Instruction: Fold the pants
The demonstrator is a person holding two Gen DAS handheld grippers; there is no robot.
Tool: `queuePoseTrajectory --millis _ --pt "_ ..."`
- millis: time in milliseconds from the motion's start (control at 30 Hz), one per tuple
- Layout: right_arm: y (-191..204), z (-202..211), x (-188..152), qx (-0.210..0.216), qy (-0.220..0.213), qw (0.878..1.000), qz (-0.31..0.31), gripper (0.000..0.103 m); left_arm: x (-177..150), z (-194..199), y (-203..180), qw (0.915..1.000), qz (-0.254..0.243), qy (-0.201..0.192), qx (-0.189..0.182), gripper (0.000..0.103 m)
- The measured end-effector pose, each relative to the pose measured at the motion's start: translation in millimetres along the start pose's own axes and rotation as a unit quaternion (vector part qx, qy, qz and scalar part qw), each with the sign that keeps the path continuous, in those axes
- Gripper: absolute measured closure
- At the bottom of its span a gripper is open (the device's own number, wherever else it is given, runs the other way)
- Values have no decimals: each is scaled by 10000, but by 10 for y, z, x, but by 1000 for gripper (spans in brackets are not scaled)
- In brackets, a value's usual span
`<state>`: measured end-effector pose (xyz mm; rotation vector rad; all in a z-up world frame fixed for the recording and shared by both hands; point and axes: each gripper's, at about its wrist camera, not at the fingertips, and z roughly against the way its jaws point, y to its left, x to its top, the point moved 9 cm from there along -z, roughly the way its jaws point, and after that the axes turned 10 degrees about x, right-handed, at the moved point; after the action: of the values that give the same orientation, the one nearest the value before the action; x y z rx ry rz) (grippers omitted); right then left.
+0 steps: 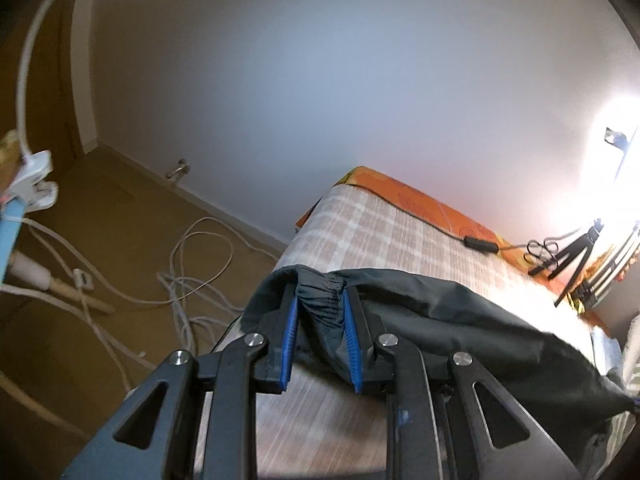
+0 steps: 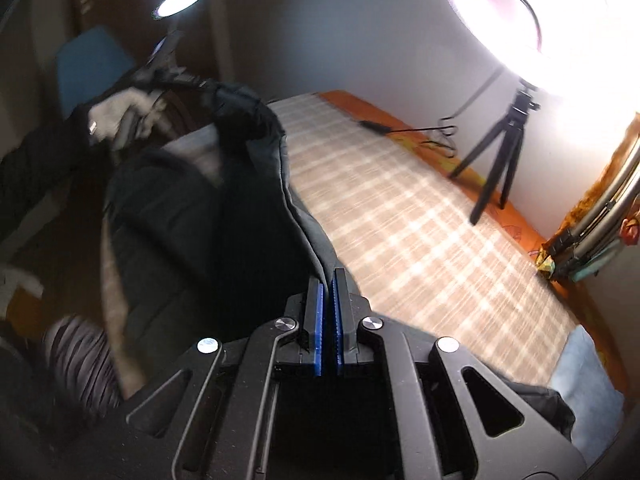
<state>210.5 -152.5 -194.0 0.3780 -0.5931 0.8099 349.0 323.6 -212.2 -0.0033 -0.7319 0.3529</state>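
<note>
1. Left wrist view: the left tool (image 1: 319, 300) has its blue-padded fingers (image 1: 291, 332) set a moderate width apart, with the gathered elastic waistband of the dark grey fabric pants (image 1: 460, 320) bunched between them; the pads press on the cloth from both sides. The pants spread to the right across the beige checked bed cover (image 1: 380, 236), over the near edge of the bed. An orange patterned sheet (image 1: 404, 196) shows along the far side by the white wall (image 1: 320, 80). White tangled cables (image 1: 192, 272) lie on the brown floor at left. A black tripod (image 1: 576, 264) stands at far right.

2. Right wrist view: the right tool (image 2: 328, 292) is nearly closed, pinching a thin edge of the pants (image 2: 224, 220) between its pads. The cloth runs away to the far left, lifted there at a gloved hand (image 2: 116, 116), blurred. The checked cover (image 2: 420, 220) lies to the right, the tripod (image 2: 500, 148) beyond under a bright ring lamp (image 2: 560, 20).
</note>
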Motion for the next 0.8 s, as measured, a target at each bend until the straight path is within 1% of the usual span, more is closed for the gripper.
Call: queuePoseTrajectory --millis 100,167,200,267,333,467,633,733,800 --pt "331 47 -239 110 221 9996 139 98 -223 264 113 9999 -122 -15 44 84" --pt "508 70 -444 160 382 9989 209 98 -410 424 181 9998 -183 48 29 84" --pt "592 61 -560 130 474 9984 271 98 -526 505 228 9996 -269 84 103 84" --pt "694 22 -747 120 661 9972 318 98 -733 597 272 9989 -392 223 140 84" --pt "732 -31 -880 194 756 9966 252 98 -956 669 321 9983 -413 375 163 84" --pt "807 -101 -1012 248 798 9961 293 98 -1202 773 417 9980 -179 564 218 84" --pt "839 -89 -1085 251 766 9964 273 98 -1363 878 469 9971 219 729 12 82" --pt "816 -84 -1128 230 806 9962 246 98 -1431 943 503 9964 397 744 -81 82" --pt "812 -88 -1163 247 865 9957 214 98 -1483 939 523 9949 480 881 -98 82"
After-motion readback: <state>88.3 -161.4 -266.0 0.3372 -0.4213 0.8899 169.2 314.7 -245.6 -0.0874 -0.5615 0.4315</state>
